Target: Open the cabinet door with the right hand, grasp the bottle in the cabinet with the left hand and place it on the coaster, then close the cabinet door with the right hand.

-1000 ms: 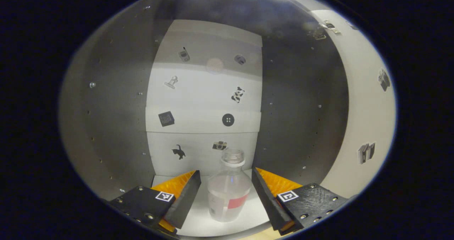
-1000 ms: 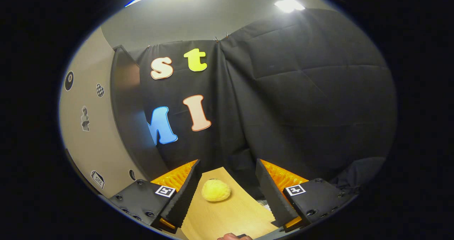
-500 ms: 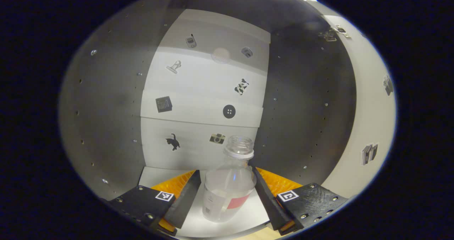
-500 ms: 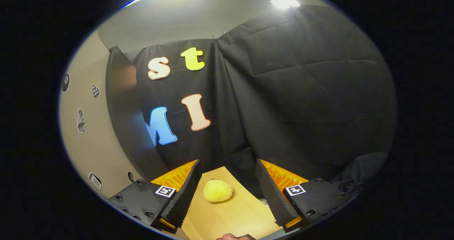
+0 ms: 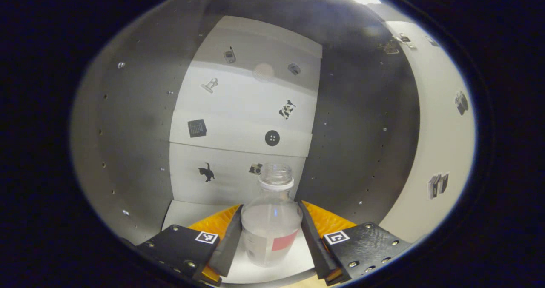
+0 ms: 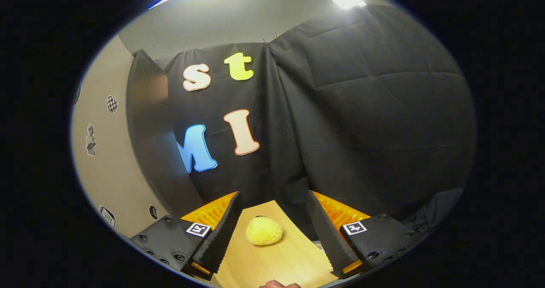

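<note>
My left gripper (image 5: 271, 241) clamps the clear bottle (image 5: 271, 228) on the cabinet shelf (image 5: 187, 209); I'd lift it straight and keep it upright. My right gripper (image 6: 272, 232) waits unclenched above the wooden surface (image 6: 276, 262).

Left gripper view peers close into the cabinet (image 5: 127, 122); right gripper view faces the wall (image 6: 362, 122) across the table's (image 6: 276, 262) far edge.
</note>
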Action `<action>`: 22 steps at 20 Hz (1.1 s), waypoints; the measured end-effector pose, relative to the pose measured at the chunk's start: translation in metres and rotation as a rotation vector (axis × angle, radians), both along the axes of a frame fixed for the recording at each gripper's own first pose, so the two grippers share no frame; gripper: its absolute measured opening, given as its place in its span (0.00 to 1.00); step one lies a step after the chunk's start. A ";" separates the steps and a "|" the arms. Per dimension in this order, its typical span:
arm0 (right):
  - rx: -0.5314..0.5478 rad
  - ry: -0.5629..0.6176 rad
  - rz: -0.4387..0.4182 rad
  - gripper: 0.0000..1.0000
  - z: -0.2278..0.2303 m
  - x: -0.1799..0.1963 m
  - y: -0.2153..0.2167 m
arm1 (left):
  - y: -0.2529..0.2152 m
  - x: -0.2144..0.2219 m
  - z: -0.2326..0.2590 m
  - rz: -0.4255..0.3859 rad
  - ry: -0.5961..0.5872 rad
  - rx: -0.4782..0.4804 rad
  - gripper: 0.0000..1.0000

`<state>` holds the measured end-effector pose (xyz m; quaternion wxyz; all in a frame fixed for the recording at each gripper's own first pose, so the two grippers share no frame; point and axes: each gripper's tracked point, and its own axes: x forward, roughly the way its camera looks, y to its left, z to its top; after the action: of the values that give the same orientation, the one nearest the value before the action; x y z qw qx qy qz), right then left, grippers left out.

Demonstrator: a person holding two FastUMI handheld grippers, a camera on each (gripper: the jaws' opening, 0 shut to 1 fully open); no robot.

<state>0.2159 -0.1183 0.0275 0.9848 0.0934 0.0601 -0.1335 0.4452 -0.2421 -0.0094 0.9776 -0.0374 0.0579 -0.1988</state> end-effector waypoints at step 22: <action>0.023 -0.066 0.177 0.96 0.009 -0.077 0.097 | 0.103 -0.268 0.017 0.057 -0.127 0.208 0.71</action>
<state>0.1386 -0.0217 0.0361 0.9930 0.1034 0.0373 -0.0420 0.1777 -0.1393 0.0077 0.9832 0.0754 0.0153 -0.1656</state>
